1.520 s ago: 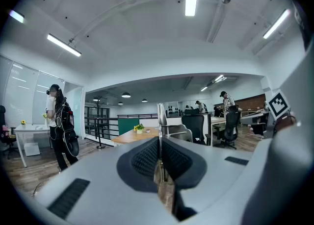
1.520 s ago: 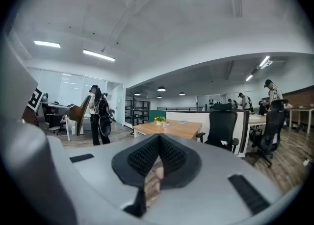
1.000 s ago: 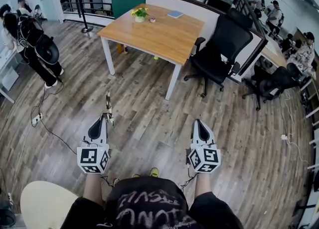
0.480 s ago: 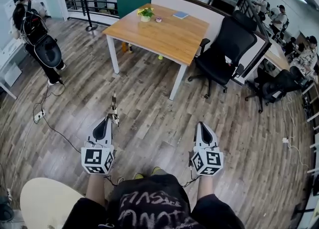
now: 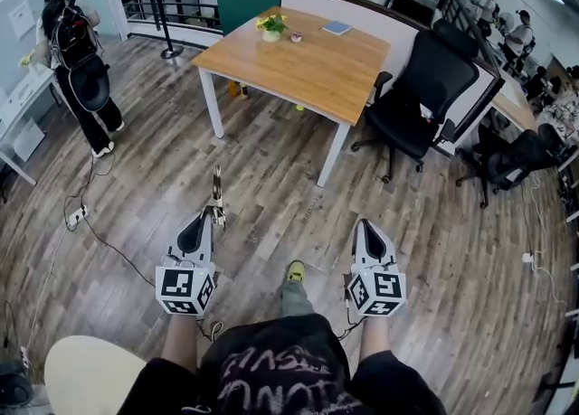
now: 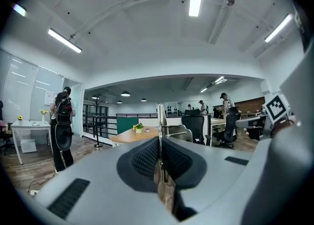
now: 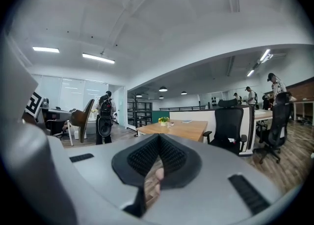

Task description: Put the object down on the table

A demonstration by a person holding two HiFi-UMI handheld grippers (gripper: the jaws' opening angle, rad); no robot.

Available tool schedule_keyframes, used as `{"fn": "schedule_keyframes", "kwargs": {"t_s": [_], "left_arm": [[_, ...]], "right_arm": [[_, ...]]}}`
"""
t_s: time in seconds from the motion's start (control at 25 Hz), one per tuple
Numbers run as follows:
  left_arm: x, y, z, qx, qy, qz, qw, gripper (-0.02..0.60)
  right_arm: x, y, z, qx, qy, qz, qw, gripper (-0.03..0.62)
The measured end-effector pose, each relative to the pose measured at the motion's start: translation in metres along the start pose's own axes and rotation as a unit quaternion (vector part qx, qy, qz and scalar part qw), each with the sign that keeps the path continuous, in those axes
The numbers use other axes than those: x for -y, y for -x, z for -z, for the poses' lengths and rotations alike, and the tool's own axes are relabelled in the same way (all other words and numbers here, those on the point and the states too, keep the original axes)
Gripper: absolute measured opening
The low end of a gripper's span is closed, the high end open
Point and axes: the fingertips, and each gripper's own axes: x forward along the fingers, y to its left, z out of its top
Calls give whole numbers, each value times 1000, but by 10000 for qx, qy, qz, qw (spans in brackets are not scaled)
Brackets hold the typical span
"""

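My left gripper point(image 5: 213, 212) is shut on a slim metal utensil point(image 5: 217, 187) whose end sticks out past the fingertips, over the wooden floor. In the left gripper view the utensil point(image 6: 161, 117) rises as a thin upright strip from the closed pads of that gripper point(image 6: 159, 143). The right gripper point(image 5: 365, 223) is shut with nothing in it; its ribbed pads meet in the right gripper view point(image 7: 157, 139). The wooden table point(image 5: 308, 65) stands ahead, well beyond both grippers. It also shows in both gripper views point(image 6: 131, 135) point(image 7: 179, 128).
A potted plant point(image 5: 271, 27), a small pink item point(image 5: 296, 37) and a blue book point(image 5: 336, 28) lie at the table's far end. Black office chairs point(image 5: 425, 88) stand to its right. A person with a backpack point(image 5: 77, 56) stands at left. A cable point(image 5: 86, 223) crosses the floor.
The table has come closer in the head view and both grippers have moved forward with it. A yellow shoe has stepped out between the grippers. The person at left has shifted.
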Motion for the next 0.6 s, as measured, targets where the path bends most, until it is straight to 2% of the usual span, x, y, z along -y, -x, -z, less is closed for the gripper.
{"fn": "schedule_keyframes", "kwargs": {"t_s": [0.28, 0.6], "left_arm": [[-15, -88, 1, -140, -11, -77, 9999, 17], [-19, -202, -17, -219, -89, -222, 9995, 17]], "right_arm": [[31, -85, -5, -29, -85, -104, 9999, 5], [80, -195, -19, 64, -34, -368, 9993, 5]]}}
